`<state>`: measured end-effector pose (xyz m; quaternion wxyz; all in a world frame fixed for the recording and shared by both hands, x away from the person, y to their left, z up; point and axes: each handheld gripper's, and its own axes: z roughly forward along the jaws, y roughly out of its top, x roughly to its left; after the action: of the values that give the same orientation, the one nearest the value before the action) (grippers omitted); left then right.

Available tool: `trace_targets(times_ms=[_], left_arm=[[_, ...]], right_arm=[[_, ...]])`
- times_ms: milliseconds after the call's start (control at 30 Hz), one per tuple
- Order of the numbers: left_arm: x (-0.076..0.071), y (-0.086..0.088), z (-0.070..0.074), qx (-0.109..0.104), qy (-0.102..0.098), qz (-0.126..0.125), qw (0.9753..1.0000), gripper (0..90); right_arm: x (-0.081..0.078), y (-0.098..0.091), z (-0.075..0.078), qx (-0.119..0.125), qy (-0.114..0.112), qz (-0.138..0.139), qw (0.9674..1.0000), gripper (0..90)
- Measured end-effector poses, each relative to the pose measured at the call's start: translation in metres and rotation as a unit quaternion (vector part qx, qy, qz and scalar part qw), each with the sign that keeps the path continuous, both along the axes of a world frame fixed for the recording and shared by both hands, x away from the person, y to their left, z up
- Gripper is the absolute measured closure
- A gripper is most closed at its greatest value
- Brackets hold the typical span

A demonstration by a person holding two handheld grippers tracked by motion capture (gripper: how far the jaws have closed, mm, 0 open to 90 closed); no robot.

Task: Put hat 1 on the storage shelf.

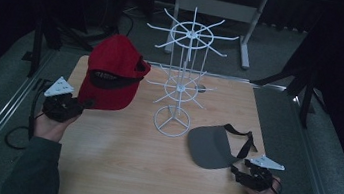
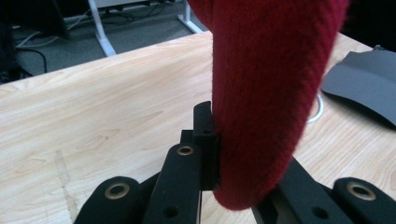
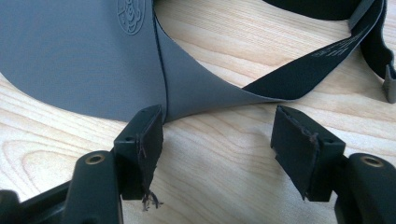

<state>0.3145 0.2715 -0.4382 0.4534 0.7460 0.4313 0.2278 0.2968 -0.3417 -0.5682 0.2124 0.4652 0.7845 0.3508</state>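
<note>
The red cap (image 1: pixel 112 71) hangs lifted off the far-left part of the counter (image 1: pixel 149 175), pinched at its lower edge by the left gripper (image 1: pixel 80 103), whose jaws are closed on the fabric. In the left gripper view the cloth looks like a fuzzy knit or felt, thick and soft, folding round the jaw; I judge it light and floppy, unlikely to slip, best held by its stiffer rim or brim so the crown does not sag.

The grey visor (image 1: pixel 211 145) lies flat on the near-right part of the counter. Its brim is smooth, matte and gently curved, with an embossed round mark, and seems springy, not limp. A black woven strap (image 1: pixel 245 139) loops off its far side. The right gripper (image 1: pixel 239 174) sits just beside the brim's near corner, jaws apart and holding nothing; that thin edge looks the natural place to bite.

Between the two stands a white wire rack (image 1: pixel 182 78) with radiating hooks on a ring base, on pale wood grain.
</note>
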Motion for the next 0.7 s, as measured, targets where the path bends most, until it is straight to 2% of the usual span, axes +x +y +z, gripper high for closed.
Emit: trace_targets(times_ms=[700], left_arm=[[0.006,0.004,0.024,-0.006,-0.035,0.022,0.9991,85.7]], right_arm=[[0.000,0.000,0.000,0.000,0.000,0.000,1.0000,33.9]])
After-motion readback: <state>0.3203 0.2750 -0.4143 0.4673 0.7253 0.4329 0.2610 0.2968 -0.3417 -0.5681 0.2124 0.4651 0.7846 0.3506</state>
